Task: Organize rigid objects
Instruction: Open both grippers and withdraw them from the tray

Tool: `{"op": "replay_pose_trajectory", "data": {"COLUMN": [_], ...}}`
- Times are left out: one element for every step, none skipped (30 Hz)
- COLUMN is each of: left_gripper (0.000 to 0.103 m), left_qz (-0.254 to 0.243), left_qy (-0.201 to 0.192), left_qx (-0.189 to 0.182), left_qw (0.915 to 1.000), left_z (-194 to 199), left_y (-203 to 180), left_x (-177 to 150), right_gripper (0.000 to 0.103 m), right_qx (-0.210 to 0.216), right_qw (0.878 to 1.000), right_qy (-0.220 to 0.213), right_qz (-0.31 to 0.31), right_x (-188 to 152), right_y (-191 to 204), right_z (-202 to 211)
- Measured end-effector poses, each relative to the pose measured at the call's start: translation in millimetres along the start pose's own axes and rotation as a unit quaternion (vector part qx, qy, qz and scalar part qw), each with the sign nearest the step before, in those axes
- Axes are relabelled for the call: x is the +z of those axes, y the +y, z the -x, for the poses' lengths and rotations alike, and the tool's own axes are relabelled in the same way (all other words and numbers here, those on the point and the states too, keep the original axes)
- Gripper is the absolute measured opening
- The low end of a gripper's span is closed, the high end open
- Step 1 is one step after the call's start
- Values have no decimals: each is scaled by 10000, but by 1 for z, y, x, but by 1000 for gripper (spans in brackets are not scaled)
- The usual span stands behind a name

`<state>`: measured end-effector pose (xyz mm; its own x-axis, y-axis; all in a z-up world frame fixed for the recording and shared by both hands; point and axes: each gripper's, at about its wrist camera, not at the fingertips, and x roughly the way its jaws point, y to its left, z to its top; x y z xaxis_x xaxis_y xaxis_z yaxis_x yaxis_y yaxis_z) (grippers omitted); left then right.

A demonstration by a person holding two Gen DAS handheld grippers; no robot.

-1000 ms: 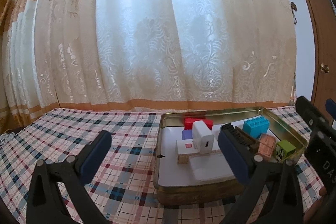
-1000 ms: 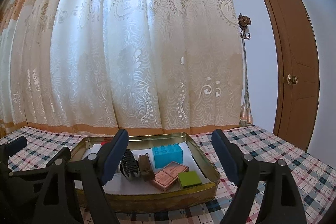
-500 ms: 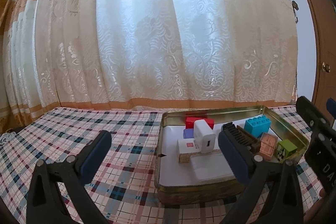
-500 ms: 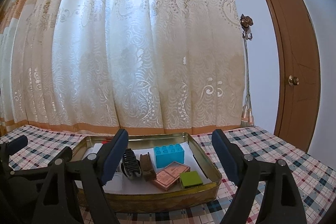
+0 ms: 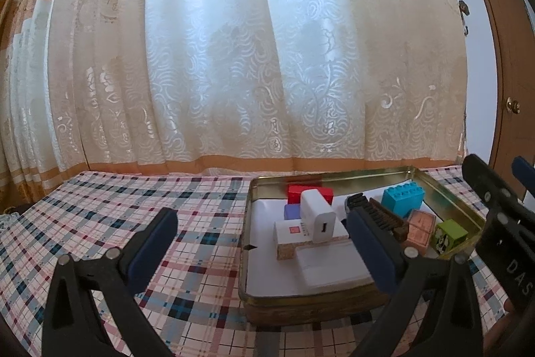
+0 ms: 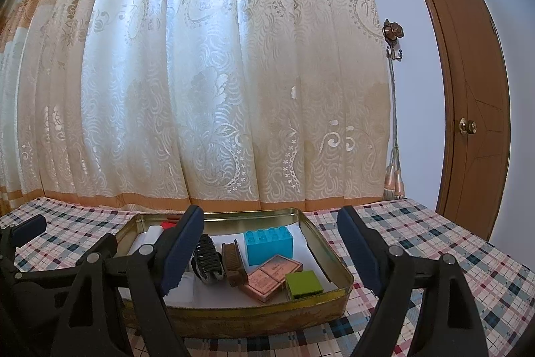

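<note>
A gold tin tray (image 5: 311,305) (image 6: 260,318) sits on the plaid tablecloth and holds several small objects: a white charger (image 5: 317,219), a red box (image 5: 301,191), a blue toy brick (image 5: 403,199) (image 6: 269,245), a brown comb (image 5: 384,218) (image 6: 232,260), a copper-pink box (image 5: 421,228) (image 6: 272,276), a green cube (image 5: 449,235) (image 6: 304,283), a black clip (image 6: 209,260). My left gripper (image 5: 264,251) is open and empty, near the tray's front left. My right gripper (image 6: 271,251) is open and empty, before the tray's front edge.
A cream lace curtain (image 5: 267,56) hangs close behind the table. A brown door (image 6: 468,106) stands at the right. The plaid cloth (image 5: 117,206) spreads left of the tray and also right of it (image 6: 434,240). The right gripper's body shows in the left wrist view (image 5: 501,223).
Both grippers have pulled back and risen very slightly. The tray and its objects have not moved. Both grippers stay open.
</note>
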<state>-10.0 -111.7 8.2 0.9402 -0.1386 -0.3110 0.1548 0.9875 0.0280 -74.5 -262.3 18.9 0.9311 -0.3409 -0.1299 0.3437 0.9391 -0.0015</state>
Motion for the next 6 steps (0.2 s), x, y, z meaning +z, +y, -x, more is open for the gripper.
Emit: {"op": "replay_pose_trajectory", "data": {"left_gripper": [103, 103, 103, 103, 103, 103], "left_qz": [1, 2, -1, -2, -5, -10], "left_qy": [2, 6, 10, 6, 5, 9], "left_qx": [-12, -30, -16, -14, -11, -4], "left_qw": [10000, 10000, 10000, 10000, 10000, 10000], "left_z": [0, 0, 0, 0, 0, 0], "left_y": [0, 0, 0, 0, 0, 0], "left_x": [0, 0, 0, 0, 0, 0], "right_gripper": [84, 84, 84, 84, 84, 84], "right_qx": [-2, -3, -1, -1, 1, 2], "right_qw": [10000, 10000, 10000, 10000, 10000, 10000], "right_qy": [8, 13, 19, 24, 30, 35], "right_qz": [4, 4, 1, -3, -4, -4], "right_x": [0, 0, 0, 0, 0, 0], "right_y": [0, 0, 0, -1, -1, -1], "right_z": [0, -1, -1, -1, -1, -1]}}
